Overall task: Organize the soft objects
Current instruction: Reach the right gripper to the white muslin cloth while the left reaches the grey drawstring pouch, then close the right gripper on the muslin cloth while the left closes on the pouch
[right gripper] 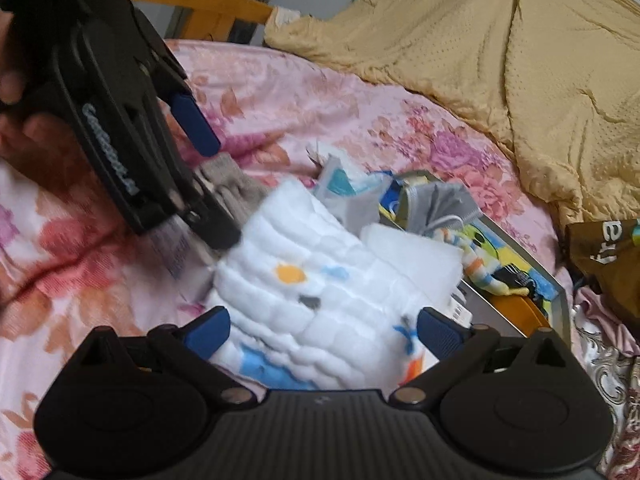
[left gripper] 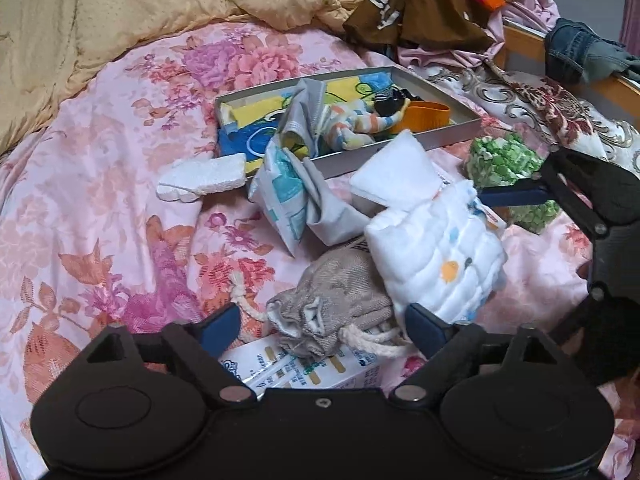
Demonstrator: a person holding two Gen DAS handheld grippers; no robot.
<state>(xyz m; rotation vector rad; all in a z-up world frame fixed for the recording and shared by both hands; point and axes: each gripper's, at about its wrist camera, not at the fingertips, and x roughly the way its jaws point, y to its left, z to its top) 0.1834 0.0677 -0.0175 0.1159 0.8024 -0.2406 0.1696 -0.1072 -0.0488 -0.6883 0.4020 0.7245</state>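
Down at the bottom of both views, the left gripper [left gripper: 324,326] stands wide open around a grey pouch [left gripper: 332,312], pads clear of it. Likewise the right gripper [right gripper: 322,332] gapes around a white padded cloth [right gripper: 316,280], gripping nothing, beside the tray [left gripper: 452,132].

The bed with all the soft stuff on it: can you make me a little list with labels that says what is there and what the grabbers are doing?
surface: pink flowered bedsheet
container: grey shallow box, already holding bright cloths and a striped sock
left gripper: open, jaws either side of the grey drawstring pouch
right gripper: open, jaws either side of the white quilted cloth
also loose: white foam piece, green spotted bundle
behind: tan blanket
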